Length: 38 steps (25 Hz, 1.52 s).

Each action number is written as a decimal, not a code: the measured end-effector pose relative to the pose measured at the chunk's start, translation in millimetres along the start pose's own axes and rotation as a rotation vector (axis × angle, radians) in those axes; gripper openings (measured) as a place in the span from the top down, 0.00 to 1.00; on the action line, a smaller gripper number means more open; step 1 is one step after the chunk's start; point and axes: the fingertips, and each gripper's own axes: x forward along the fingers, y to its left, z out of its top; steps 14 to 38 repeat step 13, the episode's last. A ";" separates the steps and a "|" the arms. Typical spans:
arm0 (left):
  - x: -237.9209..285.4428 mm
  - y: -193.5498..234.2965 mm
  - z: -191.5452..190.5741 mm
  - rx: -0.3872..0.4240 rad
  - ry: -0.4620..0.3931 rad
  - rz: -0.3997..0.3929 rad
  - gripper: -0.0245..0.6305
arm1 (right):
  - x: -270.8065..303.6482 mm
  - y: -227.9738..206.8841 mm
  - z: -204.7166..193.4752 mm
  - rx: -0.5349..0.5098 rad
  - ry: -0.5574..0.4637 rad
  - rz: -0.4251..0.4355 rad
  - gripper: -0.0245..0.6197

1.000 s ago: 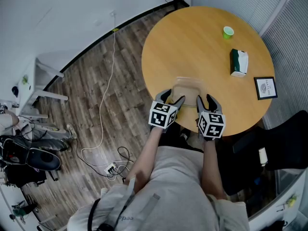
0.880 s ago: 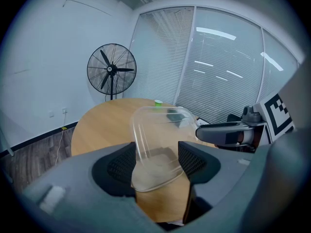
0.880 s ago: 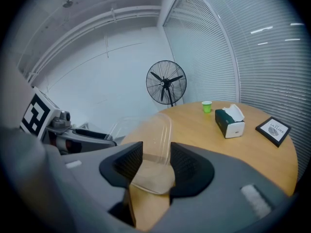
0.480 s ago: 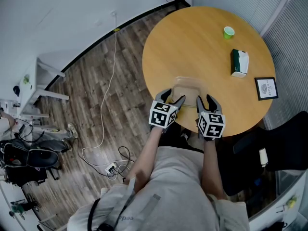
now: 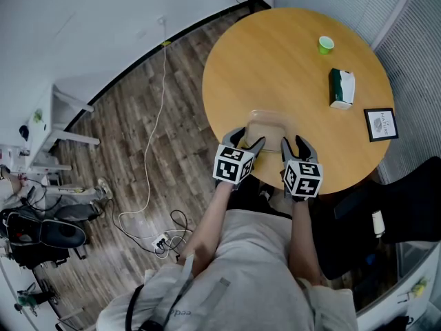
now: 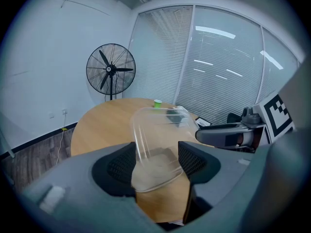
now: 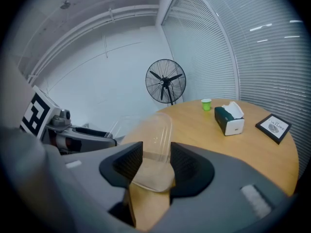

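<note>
A round wooden table [image 5: 289, 61] stands on dark plank flooring [image 5: 138, 150] in a white-walled office. Beyond the table, a black pedestal fan [image 6: 111, 73] stands against the wall [image 6: 43, 72], beside windows covered by slatted blinds [image 6: 218, 67]. Left of the table, a white cable [image 5: 162, 81] trails across the floor. A black chair [image 5: 406, 198] sits at the table's right.

Round wooden table [image 5: 275, 67] | 1 green cup [image 5: 326, 45] far side | 1 tissue box [image 5: 342, 88] near it | 1 framed card [image 5: 380, 125] right edge | clear container [image 5: 267, 128] near edge
</note>
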 end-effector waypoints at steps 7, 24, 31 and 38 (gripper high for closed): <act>2.5 -3.0 -0.5 0.001 0.007 -0.007 0.55 | -1.6 -3.4 -0.9 0.008 0.004 -0.005 0.69; 3.2 -7.8 -1.4 0.004 0.009 -0.010 0.55 | -6.2 -6.2 -3.7 0.016 0.004 -0.009 0.69; 3.2 -7.8 -1.4 0.004 0.009 -0.010 0.55 | -6.2 -6.2 -3.7 0.016 0.004 -0.009 0.69; 3.2 -7.8 -1.4 0.004 0.009 -0.010 0.55 | -6.2 -6.2 -3.7 0.016 0.004 -0.009 0.69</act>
